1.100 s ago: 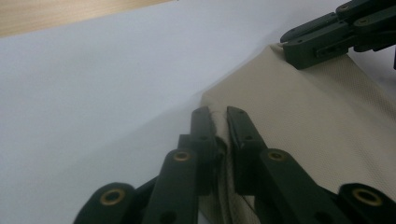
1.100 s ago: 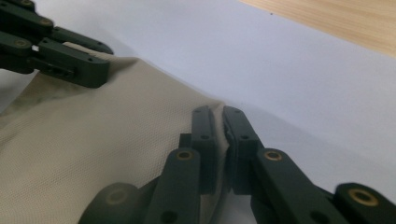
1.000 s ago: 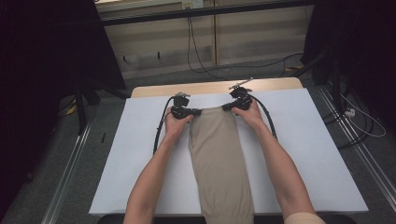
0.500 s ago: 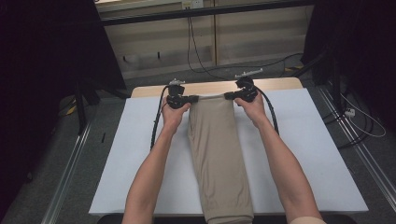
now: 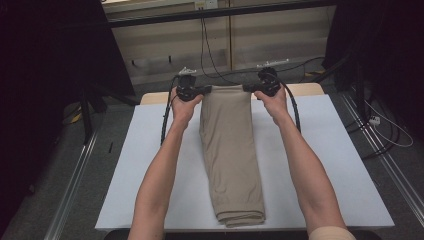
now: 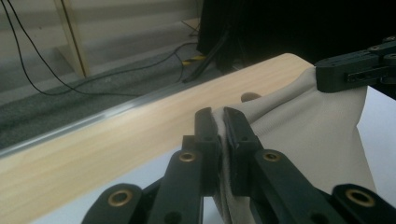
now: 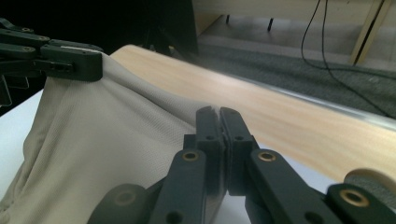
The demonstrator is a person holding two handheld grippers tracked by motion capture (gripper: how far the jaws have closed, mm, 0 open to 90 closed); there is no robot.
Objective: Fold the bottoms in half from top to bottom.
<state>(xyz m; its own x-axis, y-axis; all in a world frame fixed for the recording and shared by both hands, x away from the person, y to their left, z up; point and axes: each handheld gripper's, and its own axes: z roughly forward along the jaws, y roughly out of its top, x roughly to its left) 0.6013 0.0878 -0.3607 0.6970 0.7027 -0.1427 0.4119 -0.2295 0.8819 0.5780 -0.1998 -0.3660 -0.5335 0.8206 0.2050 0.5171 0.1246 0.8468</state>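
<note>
Tan folded cloth [image 5: 231, 150] lies in a long strip down the middle of the white bench [image 5: 345, 165]. Its far end is lifted off the bench and pulled flat between two hands. On the left, the left tongs [image 5: 206, 90] pinch the left corner of that end. On the right, the right tongs [image 5: 248, 88] pinch the other corner. The near end of the cloth rests at the bench's front edge.

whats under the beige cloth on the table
The beige cloth lies on a white sheet over the table. The left gripper and right gripper lift its far edge. Anything beneath the flat part is covered.
</note>
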